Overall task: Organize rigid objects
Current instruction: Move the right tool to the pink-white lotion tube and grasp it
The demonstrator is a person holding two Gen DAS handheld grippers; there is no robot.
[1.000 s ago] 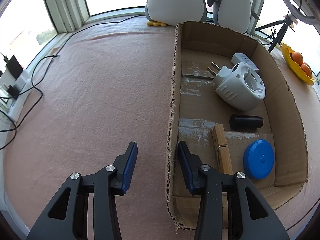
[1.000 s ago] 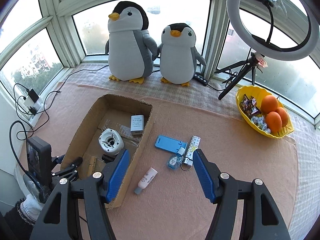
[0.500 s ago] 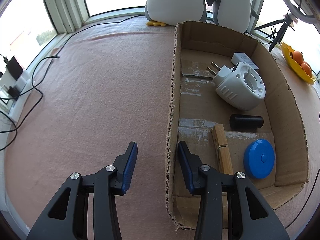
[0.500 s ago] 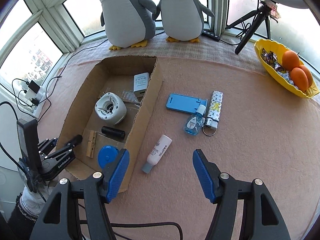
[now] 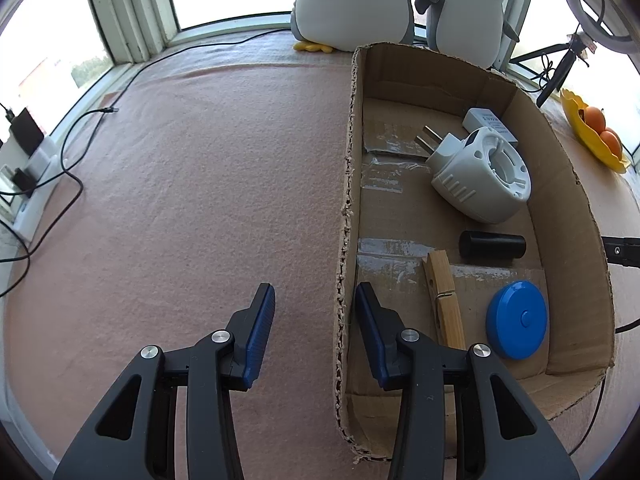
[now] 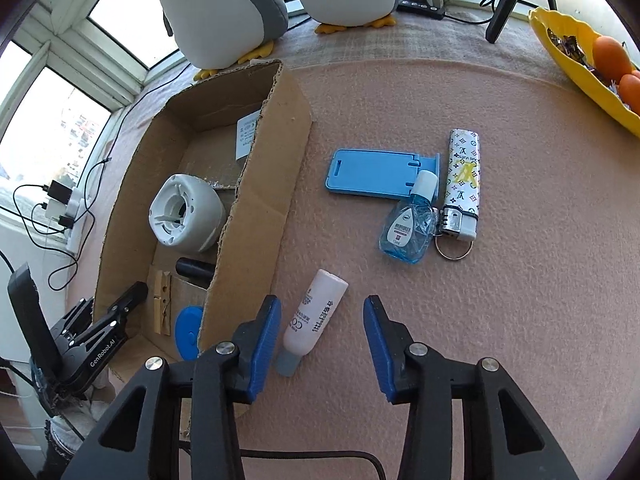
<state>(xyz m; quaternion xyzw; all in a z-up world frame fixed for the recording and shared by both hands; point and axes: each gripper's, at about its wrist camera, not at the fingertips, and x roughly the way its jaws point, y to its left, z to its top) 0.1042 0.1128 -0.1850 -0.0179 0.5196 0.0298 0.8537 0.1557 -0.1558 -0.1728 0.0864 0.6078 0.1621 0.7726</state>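
Observation:
A cardboard box (image 5: 576, 216) holds a white plug adapter (image 5: 480, 176), a black cylinder (image 5: 492, 244), a wooden clothespin (image 5: 444, 292) and a blue round lid (image 5: 516, 320). My left gripper (image 5: 316, 300) stands open astride the box's left wall, and neither pad presses on it. In the right wrist view a white tube (image 6: 316, 316) lies on the pink mat beside the box (image 6: 260, 208). My right gripper (image 6: 321, 302) hangs just over the tube with its jaws closing. The tube is between them near the left finger, not squeezed.
Farther out on the mat lie a blue phone stand (image 6: 376, 172), a small blue bottle (image 6: 412, 220) and a patterned lighter (image 6: 462, 184). A yellow fruit bowl (image 6: 576, 64) sits at the right edge. Two plush penguins (image 5: 468, 4) and a tripod stand behind. Cables run along the left.
My right gripper has sunk toward the mat and tipped downward, so the white tube now lies between its jaws, which have narrowed. The left gripper has stayed put.

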